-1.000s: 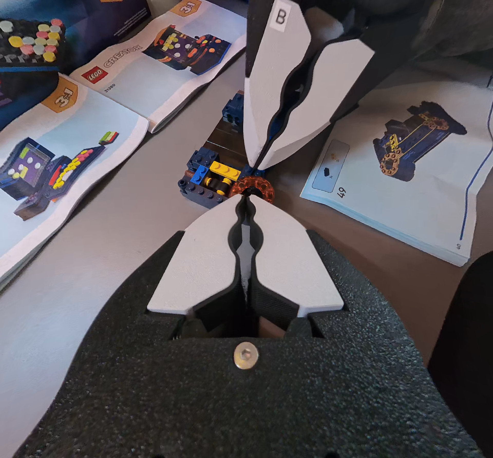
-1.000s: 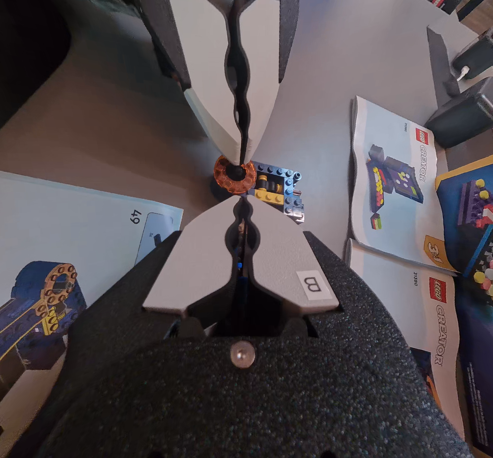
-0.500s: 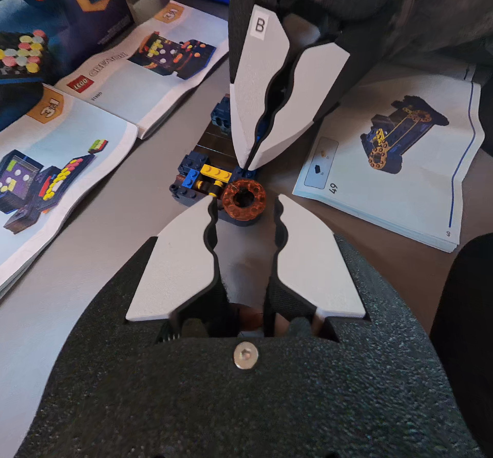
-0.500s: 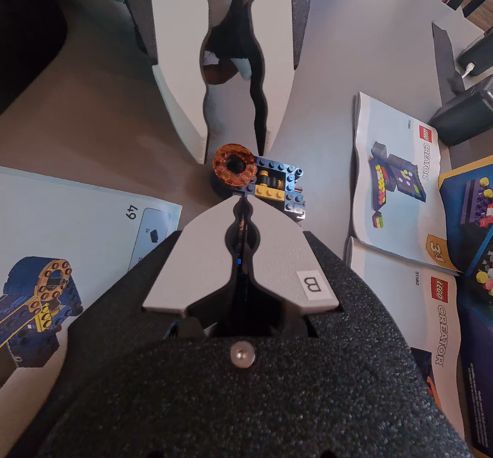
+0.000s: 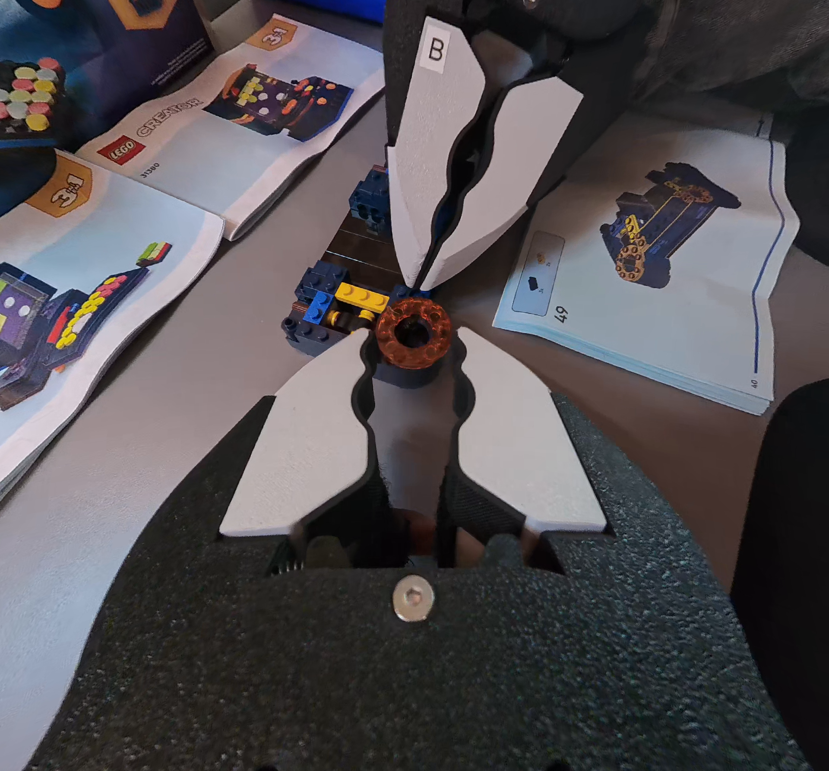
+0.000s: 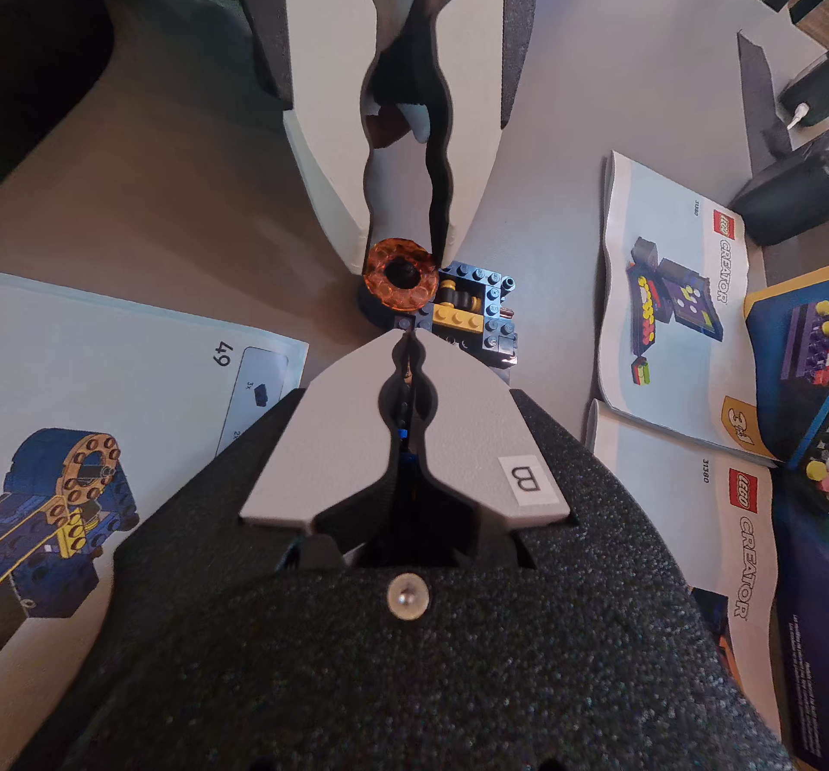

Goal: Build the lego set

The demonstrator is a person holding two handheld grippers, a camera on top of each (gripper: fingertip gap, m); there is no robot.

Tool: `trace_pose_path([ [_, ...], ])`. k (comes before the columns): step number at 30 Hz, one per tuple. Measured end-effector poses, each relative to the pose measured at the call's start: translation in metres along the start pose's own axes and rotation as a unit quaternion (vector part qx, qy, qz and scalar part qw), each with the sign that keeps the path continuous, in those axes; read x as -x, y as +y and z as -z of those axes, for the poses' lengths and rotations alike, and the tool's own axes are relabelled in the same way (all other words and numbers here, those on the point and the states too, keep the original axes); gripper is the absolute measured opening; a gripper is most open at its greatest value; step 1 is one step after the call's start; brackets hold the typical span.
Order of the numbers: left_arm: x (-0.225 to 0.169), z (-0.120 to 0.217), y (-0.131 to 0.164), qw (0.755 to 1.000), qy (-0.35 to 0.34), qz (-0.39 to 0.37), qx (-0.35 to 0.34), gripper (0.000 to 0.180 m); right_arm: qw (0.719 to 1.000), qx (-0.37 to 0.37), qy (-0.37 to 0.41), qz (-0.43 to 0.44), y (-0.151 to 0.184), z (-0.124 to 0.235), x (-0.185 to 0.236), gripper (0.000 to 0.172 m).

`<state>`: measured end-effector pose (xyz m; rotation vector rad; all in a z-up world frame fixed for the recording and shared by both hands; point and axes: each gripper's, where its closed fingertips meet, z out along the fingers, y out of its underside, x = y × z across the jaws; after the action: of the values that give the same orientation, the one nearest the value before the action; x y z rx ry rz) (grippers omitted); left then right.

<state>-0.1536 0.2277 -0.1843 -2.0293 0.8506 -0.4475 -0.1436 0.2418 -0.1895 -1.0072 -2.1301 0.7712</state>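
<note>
Orange ring [image 5: 431, 352] centre frame | left claw [image 5: 412, 333] half-open, straddling it, unclamped | right claw [image 5: 419, 283] closed, tips against brick model [image 5: 316, 282] just above.

A plain grey desk [image 5: 134, 413] carries everything. At its middle sits a small brick model [image 5: 341, 300] of dark blue, blue and yellow pieces with an orange ring on top. An open instruction booklet [image 5: 650, 291] lies to one side, two closed booklets [image 5: 215, 143] to the other, with a dark blue box [image 5: 112, 9] beyond them.
</note>
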Motion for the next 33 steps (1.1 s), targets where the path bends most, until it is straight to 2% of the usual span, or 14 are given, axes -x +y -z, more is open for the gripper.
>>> trace_pose_path([
  [8, 0.002, 0.001, 0.001, 1.000, 0.011, -0.006, 0.004, 0.031, 1.000, 0.002, 0.001, 0.004, 0.000, 0.000, 0.000, 0.000],
  [18, -0.002, 0.011, -0.015, 0.997, 0.052, 0.014, -0.060, 0.031, 1.000, 0.003, 0.001, 0.012, 0.000, 0.000, 0.000, 0.000],
  [33, -0.005, 0.008, -0.008, 0.997, 0.062, 0.013, -0.045, 0.031, 1.000, 0.001, 0.001, 0.015, 0.000, 0.000, 0.000, 0.000],
])
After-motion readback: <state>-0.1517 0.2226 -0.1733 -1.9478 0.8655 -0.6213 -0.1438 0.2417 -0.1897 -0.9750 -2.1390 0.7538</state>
